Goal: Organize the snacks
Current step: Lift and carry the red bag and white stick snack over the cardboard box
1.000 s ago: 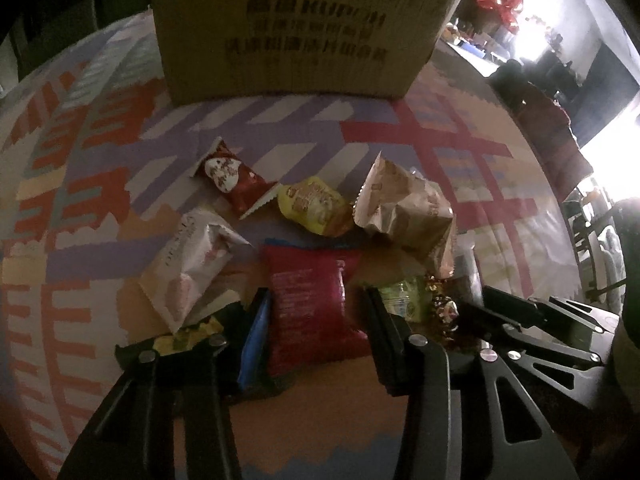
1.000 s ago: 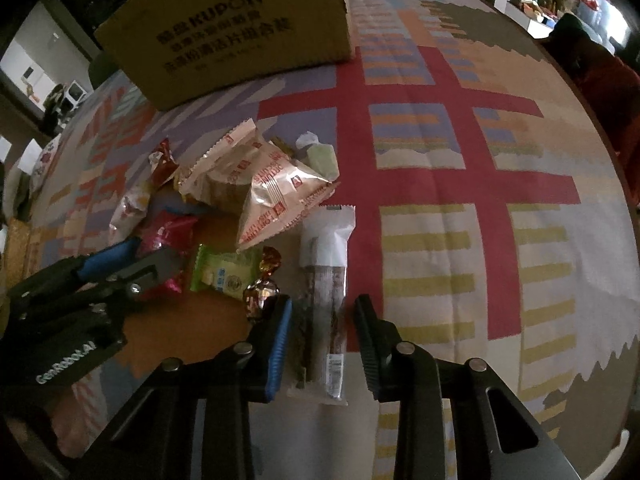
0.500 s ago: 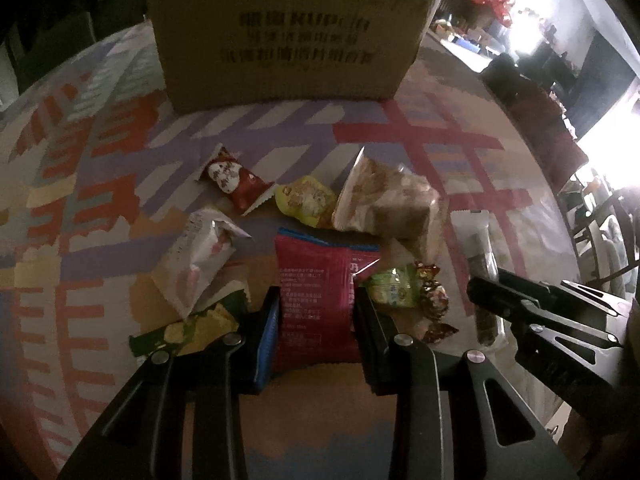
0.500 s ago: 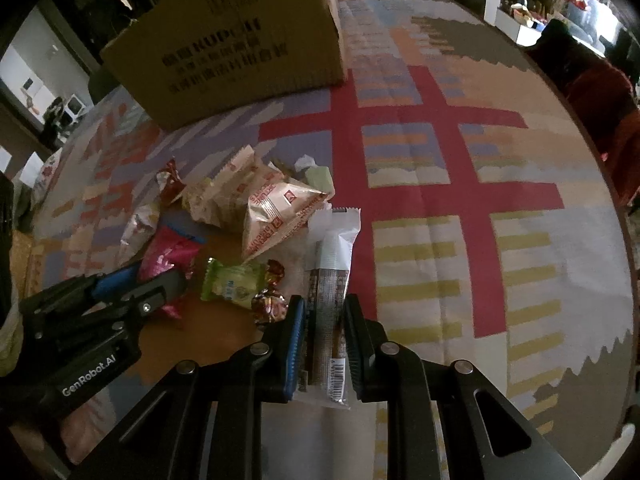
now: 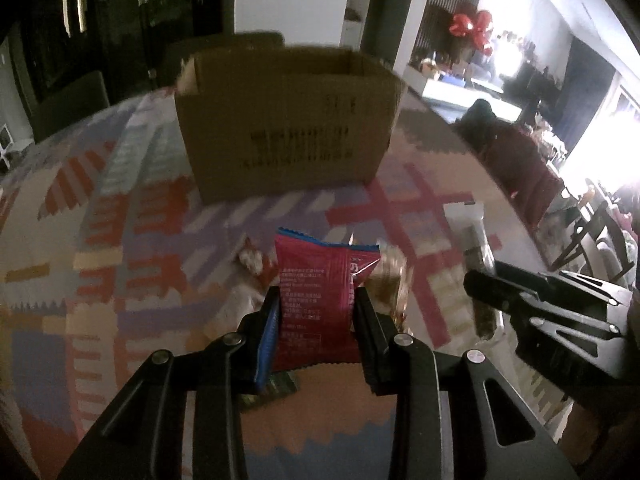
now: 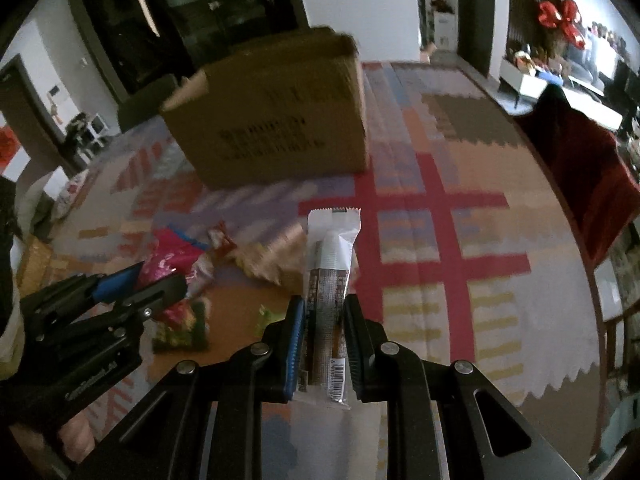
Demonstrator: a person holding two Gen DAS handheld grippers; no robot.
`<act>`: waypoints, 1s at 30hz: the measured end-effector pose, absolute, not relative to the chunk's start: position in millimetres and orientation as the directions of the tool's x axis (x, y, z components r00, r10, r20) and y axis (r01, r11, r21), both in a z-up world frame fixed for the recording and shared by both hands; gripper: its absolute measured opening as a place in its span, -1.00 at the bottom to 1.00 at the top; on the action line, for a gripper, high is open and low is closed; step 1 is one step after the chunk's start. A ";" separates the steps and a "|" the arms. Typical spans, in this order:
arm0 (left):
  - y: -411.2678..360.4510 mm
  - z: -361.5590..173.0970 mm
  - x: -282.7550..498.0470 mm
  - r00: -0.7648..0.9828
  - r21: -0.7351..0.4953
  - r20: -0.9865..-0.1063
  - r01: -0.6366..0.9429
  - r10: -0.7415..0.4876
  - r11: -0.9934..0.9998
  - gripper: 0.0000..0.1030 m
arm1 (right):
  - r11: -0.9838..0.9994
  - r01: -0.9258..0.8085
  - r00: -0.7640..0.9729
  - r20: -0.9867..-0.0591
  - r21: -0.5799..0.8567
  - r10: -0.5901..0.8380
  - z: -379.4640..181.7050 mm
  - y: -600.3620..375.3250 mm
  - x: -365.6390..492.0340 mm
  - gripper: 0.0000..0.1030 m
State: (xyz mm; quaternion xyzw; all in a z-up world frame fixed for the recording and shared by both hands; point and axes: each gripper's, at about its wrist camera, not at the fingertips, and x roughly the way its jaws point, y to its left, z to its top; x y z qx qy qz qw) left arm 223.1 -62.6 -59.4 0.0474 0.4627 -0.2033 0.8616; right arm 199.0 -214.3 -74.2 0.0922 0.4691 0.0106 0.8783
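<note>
Left wrist: red packet (image 5: 316, 300) clamped between jaws.

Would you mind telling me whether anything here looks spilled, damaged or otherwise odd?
Nothing looks damaged. Loose snacks lie scattered on the tablecloth before the upright box. Each gripper holds one packet: left the red packet, right the stick packet.

Both grippers are matte black plastic with long slotted cut-outs and round silver screws at the pivots; left gripper (image 5: 316, 320) has a blue pad on one finger, same on the right gripper (image 6: 322, 334); white lettering runs along the left one's side.
</note>
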 end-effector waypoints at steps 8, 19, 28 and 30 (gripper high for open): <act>-57.5 -20.4 247.0 0.565 -0.082 -0.763 0.397 -0.314 0.914 -0.33 | 0.985 0.025 0.632 -0.766 0.168 0.114 -38.2 -208.7 226.6 -0.59; -59.3 12.8 296.8 0.598 -0.069 -0.731 0.415 -0.329 0.907 -0.33 | 0.985 -0.027 0.691 -0.709 0.169 0.141 -7.0 -206.8 277.1 -0.59; -62.1 27.0 352.3 0.596 -0.054 -0.741 0.409 -0.311 0.911 -0.33 | 0.982 -0.036 0.681 -0.714 0.186 0.160 6.2 -209.9 334.1 -0.59; -63.8 28.2 364.1 0.588 -0.053 -0.749 0.408 -0.306 0.912 -0.33 | 0.981 -0.034 0.679 -0.716 0.193 0.164 9.3 -212.5 347.4 -0.59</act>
